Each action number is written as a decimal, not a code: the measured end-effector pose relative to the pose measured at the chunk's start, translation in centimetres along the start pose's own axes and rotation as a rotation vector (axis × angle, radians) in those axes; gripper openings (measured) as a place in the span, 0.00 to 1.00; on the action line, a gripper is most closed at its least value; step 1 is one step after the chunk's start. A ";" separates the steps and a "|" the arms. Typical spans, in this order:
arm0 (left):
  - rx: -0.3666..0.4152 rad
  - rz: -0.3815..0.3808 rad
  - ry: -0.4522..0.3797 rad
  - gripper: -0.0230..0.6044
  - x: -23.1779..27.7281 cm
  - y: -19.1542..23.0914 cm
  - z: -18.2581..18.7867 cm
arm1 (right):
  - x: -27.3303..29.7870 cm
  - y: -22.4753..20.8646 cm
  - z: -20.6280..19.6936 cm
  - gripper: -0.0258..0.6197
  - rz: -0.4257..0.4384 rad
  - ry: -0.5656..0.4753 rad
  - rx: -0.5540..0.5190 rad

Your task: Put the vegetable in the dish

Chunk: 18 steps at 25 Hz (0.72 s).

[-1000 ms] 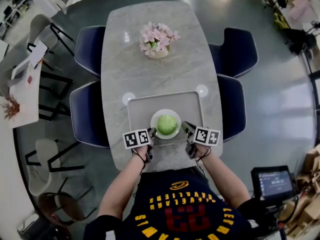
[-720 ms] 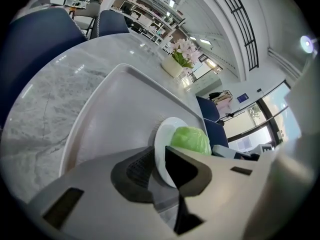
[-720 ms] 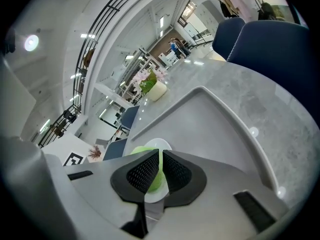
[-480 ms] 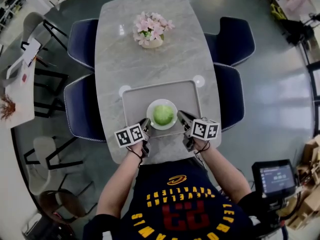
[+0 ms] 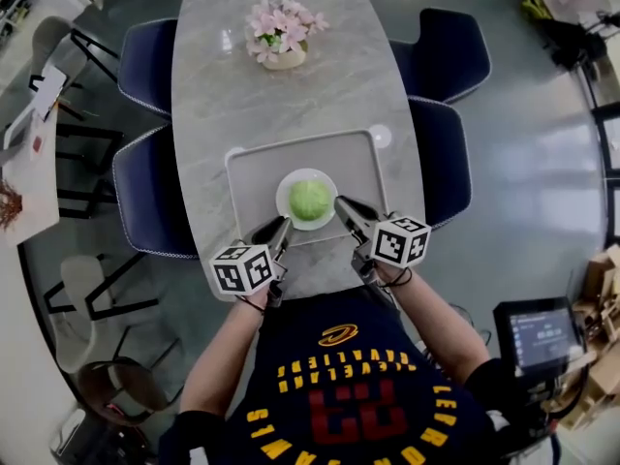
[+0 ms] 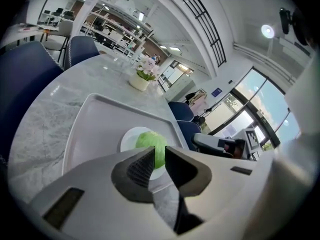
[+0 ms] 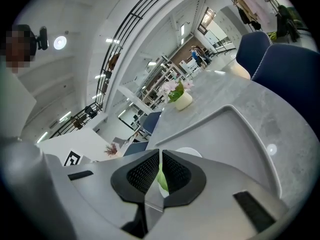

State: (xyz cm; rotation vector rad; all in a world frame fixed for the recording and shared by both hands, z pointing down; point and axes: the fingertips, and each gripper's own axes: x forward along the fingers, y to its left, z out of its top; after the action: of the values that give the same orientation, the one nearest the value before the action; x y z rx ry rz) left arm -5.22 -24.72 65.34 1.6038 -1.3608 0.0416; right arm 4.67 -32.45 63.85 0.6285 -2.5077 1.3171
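A round green cabbage (image 5: 310,200) lies in a small white dish (image 5: 286,188) on a grey tray (image 5: 254,177). My left gripper (image 5: 281,225) hovers at the tray's near edge, left of the dish, its jaws drawn together to a slim gap with nothing in them. My right gripper (image 5: 339,202) is just right of the dish, jaws together and empty. In the left gripper view the cabbage (image 6: 148,140) and dish (image 6: 128,143) show beyond the left gripper (image 6: 159,151). In the right gripper view a sliver of cabbage (image 7: 163,181) shows between the pads of the right gripper (image 7: 160,154).
A vase of pink flowers (image 5: 279,32) stands at the far end of the marble table (image 5: 291,105). Dark blue chairs (image 5: 441,153) line both sides. Two small round discs (image 5: 381,136) lie by the tray's far corners. A screen (image 5: 542,337) is at the lower right.
Both grippers have drawn back a little from the dish toward the person and look higher. The cabbage stays in the dish. The head view has shifted.
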 end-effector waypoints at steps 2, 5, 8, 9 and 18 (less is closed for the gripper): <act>0.034 -0.030 -0.006 0.13 -0.8 -1.2 0.2 | -0.2 1.1 0.3 0.08 0.028 -0.011 -0.013; 0.084 -0.085 -0.007 0.07 -2.0 -3.2 0.3 | -0.6 2.7 0.5 0.08 0.066 -0.020 -0.048; 0.112 -0.129 -0.012 0.04 -2.9 -4.8 0.3 | -1.1 4.3 0.7 0.08 0.102 -0.025 -0.082; 0.116 -0.142 -0.016 0.04 -3.1 -5.2 0.4 | -1.3 4.9 0.8 0.08 0.117 -0.028 -0.088; 0.225 -0.215 -0.056 0.04 -4.5 -9.0 2.0 | -2.7 10.1 3.0 0.05 0.257 -0.086 -0.084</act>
State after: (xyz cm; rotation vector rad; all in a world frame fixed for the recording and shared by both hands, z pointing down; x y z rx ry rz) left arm -1.09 -23.94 56.00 1.9465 -1.2533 0.0211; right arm 2.14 -29.12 53.78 0.3617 -2.7726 1.2809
